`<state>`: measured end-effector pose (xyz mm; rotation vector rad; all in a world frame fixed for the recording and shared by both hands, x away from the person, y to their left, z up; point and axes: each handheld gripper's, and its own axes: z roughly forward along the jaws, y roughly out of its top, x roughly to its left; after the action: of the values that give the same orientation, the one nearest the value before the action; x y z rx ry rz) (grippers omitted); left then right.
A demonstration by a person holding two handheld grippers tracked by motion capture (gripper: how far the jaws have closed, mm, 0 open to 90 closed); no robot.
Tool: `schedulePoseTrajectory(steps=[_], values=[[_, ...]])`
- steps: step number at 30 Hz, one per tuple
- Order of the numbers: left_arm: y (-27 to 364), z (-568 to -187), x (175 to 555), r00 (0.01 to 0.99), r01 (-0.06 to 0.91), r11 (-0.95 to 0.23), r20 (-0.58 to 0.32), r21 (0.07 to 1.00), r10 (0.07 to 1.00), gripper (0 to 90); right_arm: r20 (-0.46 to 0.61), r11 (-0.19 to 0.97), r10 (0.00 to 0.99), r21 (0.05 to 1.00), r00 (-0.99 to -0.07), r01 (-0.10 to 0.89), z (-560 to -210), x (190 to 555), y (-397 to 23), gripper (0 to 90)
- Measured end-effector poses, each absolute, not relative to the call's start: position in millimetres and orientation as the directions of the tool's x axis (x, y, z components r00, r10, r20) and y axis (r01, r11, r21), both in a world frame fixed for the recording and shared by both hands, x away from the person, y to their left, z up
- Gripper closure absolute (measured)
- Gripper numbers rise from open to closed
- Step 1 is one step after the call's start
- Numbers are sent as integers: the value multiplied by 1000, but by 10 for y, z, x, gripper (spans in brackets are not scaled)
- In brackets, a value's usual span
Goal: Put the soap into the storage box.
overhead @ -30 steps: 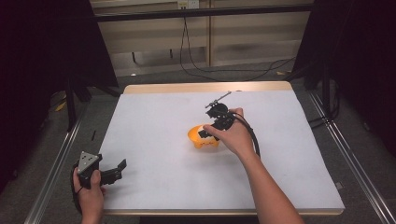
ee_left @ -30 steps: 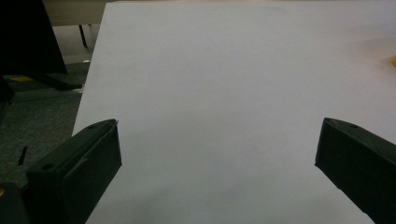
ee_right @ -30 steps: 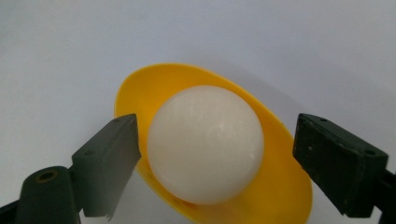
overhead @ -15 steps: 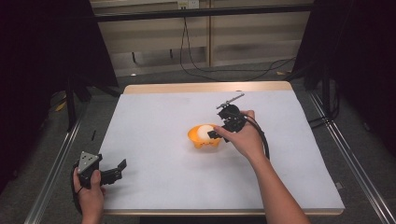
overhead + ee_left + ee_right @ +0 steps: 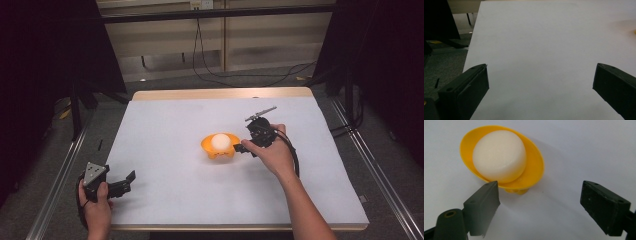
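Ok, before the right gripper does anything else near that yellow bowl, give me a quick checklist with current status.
1. Right gripper free of load: ok. Its jaws stand apart with nothing between them; they have just been closing a little.
2. White puck seated in the yellow bowl: ok, it lies inside, leaning on the far wall.
3. Bowl upright on the table: ok in the high view, resting on its small foot.
4. Contact between right gripper and bowl: cannot tell; one jaw tip overlaps the rim in the right gripper view.
5. Left gripper out of the way: ok, open at the table's near left corner.
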<state>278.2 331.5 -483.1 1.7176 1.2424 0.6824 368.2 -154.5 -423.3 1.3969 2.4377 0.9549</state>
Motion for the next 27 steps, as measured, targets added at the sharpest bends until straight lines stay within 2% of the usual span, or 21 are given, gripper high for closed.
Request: schedulePoseTrajectory(steps=[27], values=[[3304,-4832,2781,347,449,-110,-60,887,936,1,147,299,860,629,-488,717,-4406,3346,-2148,158]])
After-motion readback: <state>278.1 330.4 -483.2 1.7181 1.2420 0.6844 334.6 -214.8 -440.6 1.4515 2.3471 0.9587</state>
